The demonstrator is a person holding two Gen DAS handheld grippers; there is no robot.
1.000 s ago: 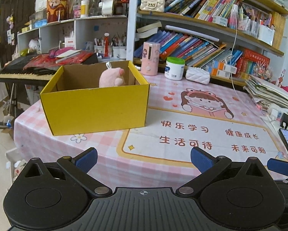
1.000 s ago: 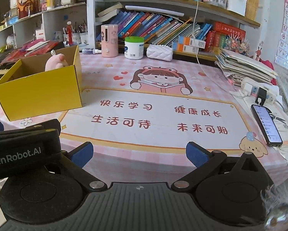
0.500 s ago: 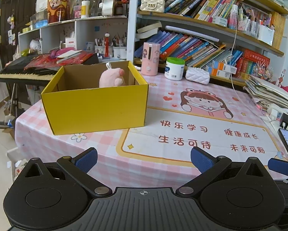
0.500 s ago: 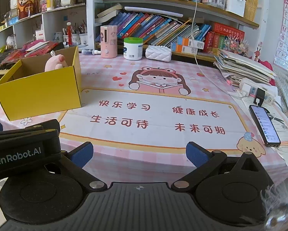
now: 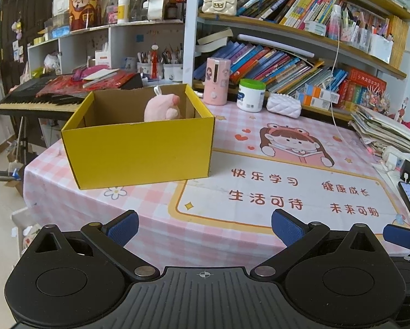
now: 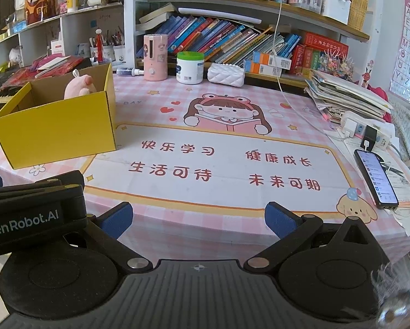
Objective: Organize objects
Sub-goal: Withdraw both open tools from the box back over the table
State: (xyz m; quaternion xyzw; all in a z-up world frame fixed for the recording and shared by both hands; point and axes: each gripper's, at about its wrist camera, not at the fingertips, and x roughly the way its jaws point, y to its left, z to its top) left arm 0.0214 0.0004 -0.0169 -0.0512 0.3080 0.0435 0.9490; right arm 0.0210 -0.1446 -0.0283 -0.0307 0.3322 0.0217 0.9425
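— At the near edge of the table, what are the two tools doing?

— The left gripper (image 5: 204,226) hangs just off the near side of the pink checked tablecloth (image 5: 155,219), jaws spread wide, nothing between its blue pads (image 5: 122,226). The right gripper (image 6: 198,219) sits to its right, jaws spread just as wide and empty; part of the left tool's black body shows at the near left of the right wrist view.

— And the thing being tidied?

— The pink plush toy (image 5: 162,108) lies inside the yellow cardboard box (image 5: 139,150), toward its far right corner, only its top showing over the wall. It is well apart from both sets of jaws: ahead and left of the left gripper, far left of the right one.

— What lies past the box?

— To its right, the printed mat with the reading girl (image 6: 224,112). At the right edge, a phone (image 6: 376,176) with a lit screen. Farther back, a pink cylinder (image 6: 155,56), a white jar with a green lid (image 6: 190,67) and a white quilted pouch (image 6: 226,74) stand before the bookshelf (image 6: 232,35).
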